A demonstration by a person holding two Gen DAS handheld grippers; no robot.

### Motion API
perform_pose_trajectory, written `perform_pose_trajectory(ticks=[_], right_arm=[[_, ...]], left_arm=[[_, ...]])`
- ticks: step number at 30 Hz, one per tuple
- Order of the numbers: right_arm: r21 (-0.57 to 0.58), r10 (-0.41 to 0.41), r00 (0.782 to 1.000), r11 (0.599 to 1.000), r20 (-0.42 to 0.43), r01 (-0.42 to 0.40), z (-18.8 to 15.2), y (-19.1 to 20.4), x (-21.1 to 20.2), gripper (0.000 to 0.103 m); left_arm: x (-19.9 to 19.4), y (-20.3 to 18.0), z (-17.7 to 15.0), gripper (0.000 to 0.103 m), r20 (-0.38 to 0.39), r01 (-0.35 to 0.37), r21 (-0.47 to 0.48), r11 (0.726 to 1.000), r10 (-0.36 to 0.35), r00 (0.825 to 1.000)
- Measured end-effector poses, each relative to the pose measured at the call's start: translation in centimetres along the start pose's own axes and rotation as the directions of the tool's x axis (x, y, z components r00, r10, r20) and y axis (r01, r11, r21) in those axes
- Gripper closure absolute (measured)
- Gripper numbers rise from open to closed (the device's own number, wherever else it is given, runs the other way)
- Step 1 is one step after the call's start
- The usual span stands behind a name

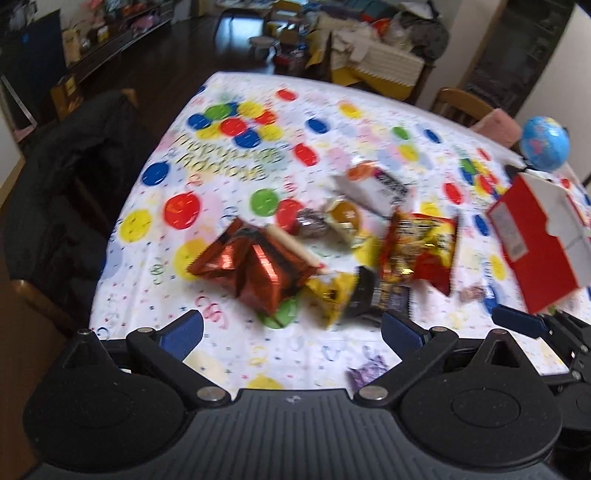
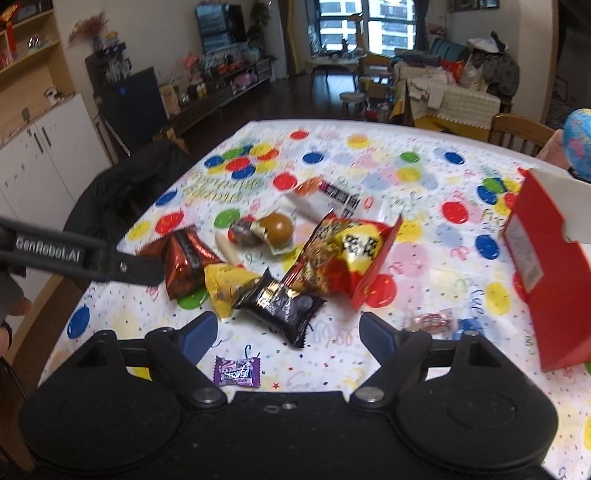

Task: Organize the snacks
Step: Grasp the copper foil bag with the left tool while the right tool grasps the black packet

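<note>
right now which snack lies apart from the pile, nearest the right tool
The small purple candy, alone on the tablecloth just ahead of the right tool; the rest are heaped farther back.

This is a lived-in home, an open dining and living room. The counter (image 2: pixel 424 155) wears a party cloth printed with coloured balloons, with wooden chairs (image 2: pixel 517 134) drawn up to it and a dark coat (image 1: pixel 70 177) slung over one. Beyond lie dark wood flooring (image 2: pixel 295 92), a sofa (image 2: pixel 454 92) heaped with clothes and blankets, a low shelf (image 2: pixel 221 85) crowded with toys and knick-knacks, white cupboards (image 2: pixel 48 162), and a tall window (image 2: pixel 365 26) looking out on apartment blocks.
</note>
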State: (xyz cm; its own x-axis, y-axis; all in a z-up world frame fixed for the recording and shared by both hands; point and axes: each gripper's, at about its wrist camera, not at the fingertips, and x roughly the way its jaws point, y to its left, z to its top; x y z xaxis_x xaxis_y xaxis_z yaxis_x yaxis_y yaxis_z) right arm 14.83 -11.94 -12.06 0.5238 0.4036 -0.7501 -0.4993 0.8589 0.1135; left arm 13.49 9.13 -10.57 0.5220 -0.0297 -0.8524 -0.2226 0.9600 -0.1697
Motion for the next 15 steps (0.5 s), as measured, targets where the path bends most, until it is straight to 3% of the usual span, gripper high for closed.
perform_pose_trajectory(ticks=[7, 15], right_arm=[[-0.044, 0.005, 0.997, 0.999, -0.081, -0.008, 0.4, 0.1, 4.4, 0.027], [-0.12, 0.0, 0.992, 0.993, -0.127, -0.015, 1.6, 0.8, 8.2, 0.03]], left_arm=[[3.3, 2.3, 1.7, 0.0, -0.062, -0.063, -0.098, 0.993, 0.057, 0.996], [6.6, 4.0, 3.7, 0.0, -0.121, -0.068, -0.21, 0.975, 0.043, 0.992]])
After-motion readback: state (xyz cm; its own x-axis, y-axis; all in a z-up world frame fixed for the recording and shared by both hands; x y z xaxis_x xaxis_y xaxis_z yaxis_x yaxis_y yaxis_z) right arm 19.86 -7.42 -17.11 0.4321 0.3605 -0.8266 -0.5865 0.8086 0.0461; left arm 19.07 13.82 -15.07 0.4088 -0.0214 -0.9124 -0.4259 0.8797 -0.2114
